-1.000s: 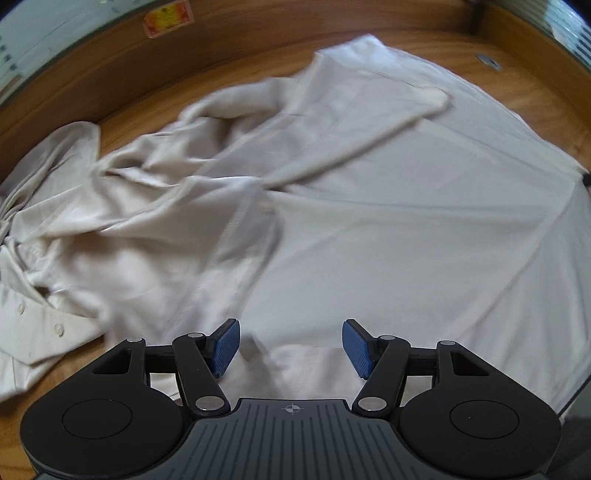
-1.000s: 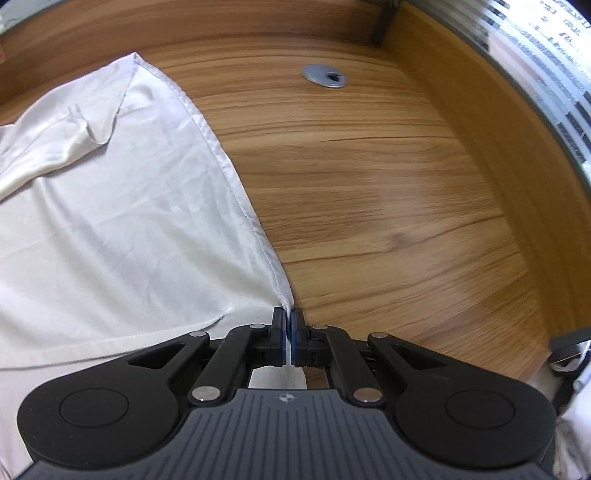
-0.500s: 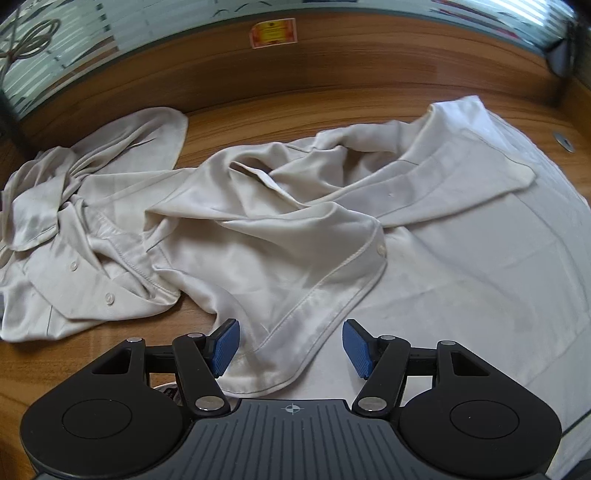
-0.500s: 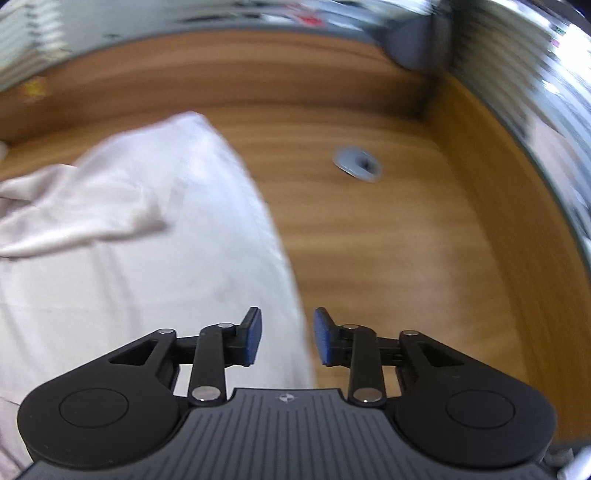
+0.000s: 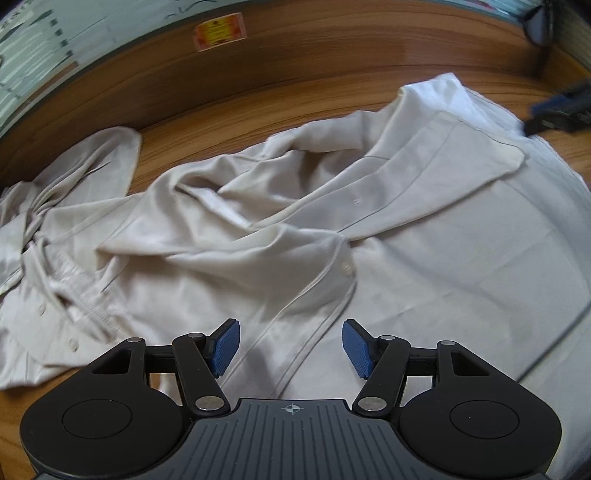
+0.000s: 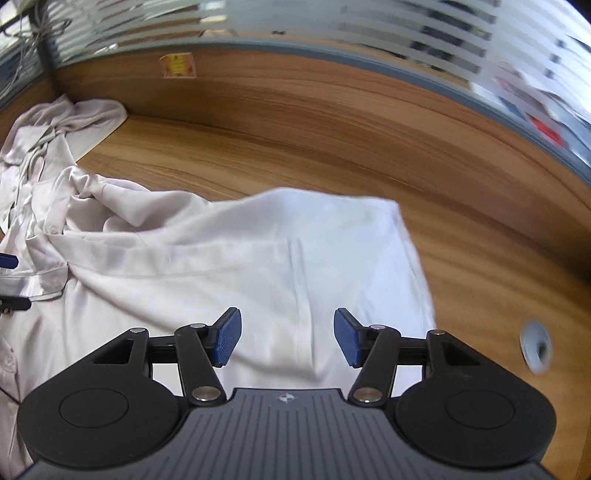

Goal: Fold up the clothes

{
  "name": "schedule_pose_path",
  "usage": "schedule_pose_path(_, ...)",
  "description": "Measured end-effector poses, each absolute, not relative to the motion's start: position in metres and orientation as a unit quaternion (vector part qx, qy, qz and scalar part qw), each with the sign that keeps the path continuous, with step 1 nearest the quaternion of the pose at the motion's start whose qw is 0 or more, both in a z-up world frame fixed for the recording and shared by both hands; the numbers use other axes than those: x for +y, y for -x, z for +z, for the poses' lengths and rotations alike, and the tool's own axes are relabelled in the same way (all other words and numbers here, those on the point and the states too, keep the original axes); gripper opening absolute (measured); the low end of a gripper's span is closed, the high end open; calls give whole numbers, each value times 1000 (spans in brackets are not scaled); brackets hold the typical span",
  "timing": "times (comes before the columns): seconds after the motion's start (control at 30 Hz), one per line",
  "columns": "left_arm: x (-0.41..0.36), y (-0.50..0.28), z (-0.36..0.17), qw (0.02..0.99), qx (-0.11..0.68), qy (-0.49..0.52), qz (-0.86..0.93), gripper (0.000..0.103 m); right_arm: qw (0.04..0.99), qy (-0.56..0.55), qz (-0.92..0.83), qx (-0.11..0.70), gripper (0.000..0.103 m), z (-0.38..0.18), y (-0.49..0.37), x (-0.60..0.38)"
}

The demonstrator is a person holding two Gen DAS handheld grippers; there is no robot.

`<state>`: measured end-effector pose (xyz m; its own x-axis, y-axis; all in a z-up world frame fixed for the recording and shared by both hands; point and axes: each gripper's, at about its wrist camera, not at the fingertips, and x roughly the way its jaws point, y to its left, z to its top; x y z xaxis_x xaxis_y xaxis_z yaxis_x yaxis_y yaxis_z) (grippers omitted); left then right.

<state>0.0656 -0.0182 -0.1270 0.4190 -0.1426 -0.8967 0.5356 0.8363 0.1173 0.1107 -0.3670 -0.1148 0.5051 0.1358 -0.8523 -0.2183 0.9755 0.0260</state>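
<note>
A cream button-up shirt [image 5: 443, 258] lies on the wooden table [image 5: 229, 118], flat on the right and bunched into folds and a collar on the left. My left gripper [image 5: 291, 347] hangs open just over the shirt's buttoned front edge, and its pads grip nothing. In the right wrist view my right gripper [image 6: 288, 341] is over the flat pale panel of the shirt [image 6: 221, 273]. Its jaws are opening and no cloth is pinched between them. A blurred blue finger of the right gripper [image 5: 554, 107] shows at the far right of the left wrist view.
A wooden back panel with an orange sticker [image 5: 220, 31] runs behind the table, with frosted glass above it. A round grey cable grommet [image 6: 535, 347] sits in the bare wood [image 6: 369, 158] right of the shirt. The shirt's crumpled end [image 6: 48, 147] reaches the far left corner.
My right gripper has let go of the shirt's hem corner, opened, and swung from the bare wood over onto the shirt. The left gripper stayed open and shifted over the buttoned edge.
</note>
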Motion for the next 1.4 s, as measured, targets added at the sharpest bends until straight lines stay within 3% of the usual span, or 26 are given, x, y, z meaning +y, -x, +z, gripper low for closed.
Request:
schedule_pose_path(0.33, -36, -77, -127, 812, 509, -173, -229, 64, 843, 26, 119, 525, 58, -157, -195, -352)
schedule_pose_path(0.43, -33, -74, -123, 813, 507, -162, -236, 64, 834, 41, 119, 537, 43, -162, -199, -349)
schedule_pose_path(0.47, -33, -72, -122, 813, 504, -162, -242, 64, 832, 47, 120, 540, 30, -162, -199, -348)
schedule_pose_path(0.5, -33, -70, -120, 813, 500, -164, -250, 64, 830, 53, 120, 542, 3, -163, -199, -346)
schedule_pose_path(0.7, -43, -64, -128, 811, 478, -195, -276, 62, 846, 46, 98, 522, 4, -142, -178, -354)
schedule_pose_path(0.9, -39, -85, -148, 815, 484, -196, -251, 49, 872, 32, 57, 484, 4, -103, -144, -380)
schedule_pose_path(0.93, -37, -87, -149, 815, 483, -192, -257, 38, 876, 30, 49, 479, 4, -96, -138, -385)
schedule_pose_path(0.97, -36, -88, -149, 814, 483, -190, -259, 20, 880, 26, 40, 473, 4, -91, -131, -391)
schedule_pose_path(1.0, -35, -89, -148, 816, 483, -191, -256, 10, 882, 24, 30, 469, 4, -86, -124, -397)
schedule_pose_path(1.4, 42, -72, -78, 840, 469, -104, -253, 9, 895, -39, -88, 435, 4, -67, -28, -454)
